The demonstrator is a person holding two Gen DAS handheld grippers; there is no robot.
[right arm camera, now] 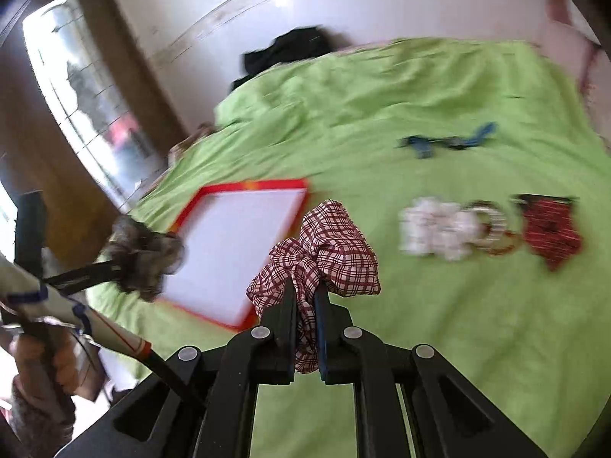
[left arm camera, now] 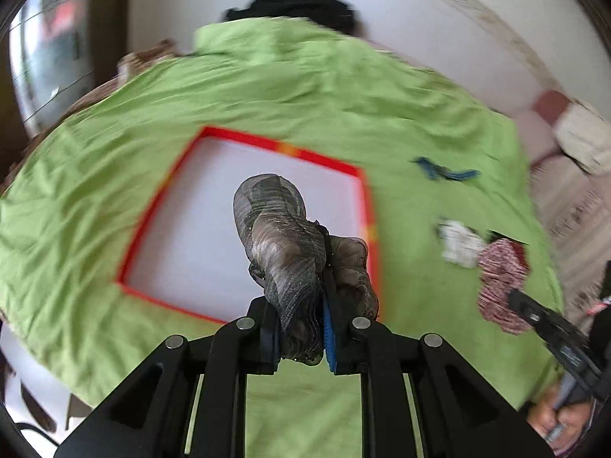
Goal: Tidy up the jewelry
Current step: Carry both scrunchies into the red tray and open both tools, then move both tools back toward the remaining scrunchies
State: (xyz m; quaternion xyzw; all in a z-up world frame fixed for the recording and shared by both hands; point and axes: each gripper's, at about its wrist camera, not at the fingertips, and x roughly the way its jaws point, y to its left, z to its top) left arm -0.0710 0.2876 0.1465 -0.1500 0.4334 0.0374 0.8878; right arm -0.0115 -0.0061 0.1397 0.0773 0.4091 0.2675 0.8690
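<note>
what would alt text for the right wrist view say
The right gripper is shut on a red-and-white checked scrunchie above a green cloth. A red-rimmed white tray lies left, and a white scrunchie and other pieces lie right.

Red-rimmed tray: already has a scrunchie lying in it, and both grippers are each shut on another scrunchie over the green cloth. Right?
Not quite. The red-rimmed tray holds nothing yet; the left wrist view shows its white floor bare. The rest stands: the left gripper is shut on the grey scrunchie, and the right gripper is shut on the checked scrunchie, both over the green cloth.
</note>
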